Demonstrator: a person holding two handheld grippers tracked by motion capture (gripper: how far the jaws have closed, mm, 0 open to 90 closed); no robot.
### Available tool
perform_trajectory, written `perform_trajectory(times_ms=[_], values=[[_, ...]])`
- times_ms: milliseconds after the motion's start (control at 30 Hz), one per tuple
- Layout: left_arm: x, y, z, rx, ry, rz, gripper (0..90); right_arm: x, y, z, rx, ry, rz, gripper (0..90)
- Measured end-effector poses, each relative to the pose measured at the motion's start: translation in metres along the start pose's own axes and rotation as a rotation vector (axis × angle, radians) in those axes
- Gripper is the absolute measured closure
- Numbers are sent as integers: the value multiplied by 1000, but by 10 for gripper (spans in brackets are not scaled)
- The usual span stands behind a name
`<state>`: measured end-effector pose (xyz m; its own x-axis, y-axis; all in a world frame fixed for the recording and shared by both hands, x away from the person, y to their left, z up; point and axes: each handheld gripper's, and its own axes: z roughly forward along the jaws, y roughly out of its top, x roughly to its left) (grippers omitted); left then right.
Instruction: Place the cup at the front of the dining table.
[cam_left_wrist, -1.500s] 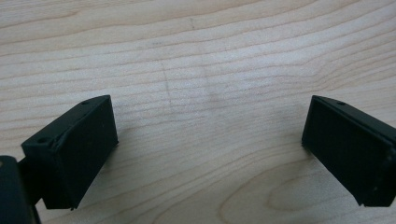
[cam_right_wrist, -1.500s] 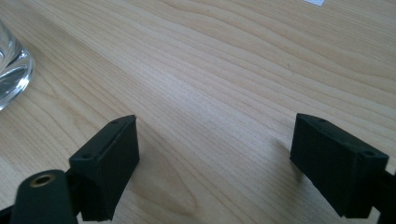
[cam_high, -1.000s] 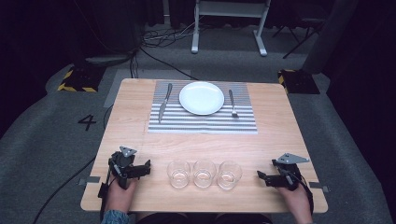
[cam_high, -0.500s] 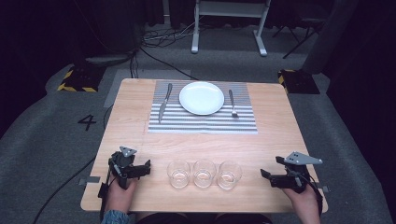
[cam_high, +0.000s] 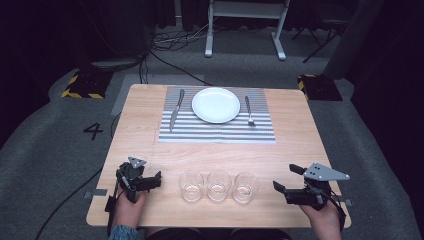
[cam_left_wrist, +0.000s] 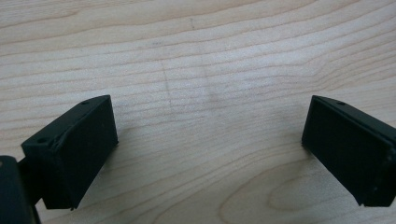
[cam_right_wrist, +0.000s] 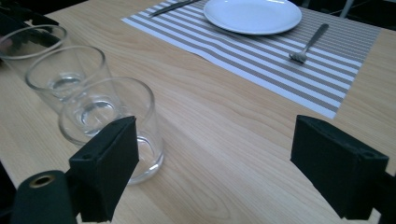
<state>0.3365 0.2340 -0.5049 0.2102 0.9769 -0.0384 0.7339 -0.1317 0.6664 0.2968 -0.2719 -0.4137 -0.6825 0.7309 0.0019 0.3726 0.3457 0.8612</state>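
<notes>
Nearest glass: the right-hand glass (cam_high: 245, 187) of a row of three stood at the near edge of the table (cam_high: 140, 130), at about 9 o'clock from the right gripper (cam_high: 287, 182); in the right gripper view it (cam_right_wrist: 112, 121) sat just beyond the left jaw, apart from it.
Row: the middle glass (cam_high: 218, 186) and left glass (cam_high: 191, 186) stood close beside it, rims nearly touching; all three looked empty.
Right gripper: jaws released and spread wide, nothing between them, pointing toward 9 o'clock at the row.
Left gripper: the left gripper (cam_high: 152, 179) rested low over bare wood at 9 o'clock of the row, jaws released and wide, nothing held.
Step in hand, judged: reach for the right-hand glass.
Doing it well: come in level from 3 o'clock, straddle the wall at mid-height, close gently; glass is slick and a high grip could tip it.
Risk: the far jaw has little gap before the middle glass and could knock it.
Edges: the table's near edge lay just at 6 o'clock of the row, so little margin; its right edge was close behind the right hand.
Open room: broad bare wood toward 12 o'clock, up to the striped placemat (cam_high: 220, 131) bearing plate (cam_high: 216, 105), knife (cam_high: 175, 111) and fork (cam_high: 248, 110).
</notes>
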Motion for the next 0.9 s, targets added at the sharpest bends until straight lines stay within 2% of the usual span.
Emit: perform_trajectory(times_ms=[233, 500, 533, 767, 900], values=[[0, 0, 0, 0, -1, -1, 35, 6, 9, 8, 4, 27, -9, 153], [0, 0, 0, 0, -1, -1, 35, 25, 23, 28, 15, 96, -48, 149], [0, 0, 0, 0, 0, 0, 35, 29, 26, 35, 31, 116, -59, 149], [0, 0, 0, 0, -1, -1, 35, 42, 28, 49, 55, 166, -77, 138], [0, 0, 0, 0, 0, -1, 35, 49, 27, 57, 75, 183, -79, 82]])
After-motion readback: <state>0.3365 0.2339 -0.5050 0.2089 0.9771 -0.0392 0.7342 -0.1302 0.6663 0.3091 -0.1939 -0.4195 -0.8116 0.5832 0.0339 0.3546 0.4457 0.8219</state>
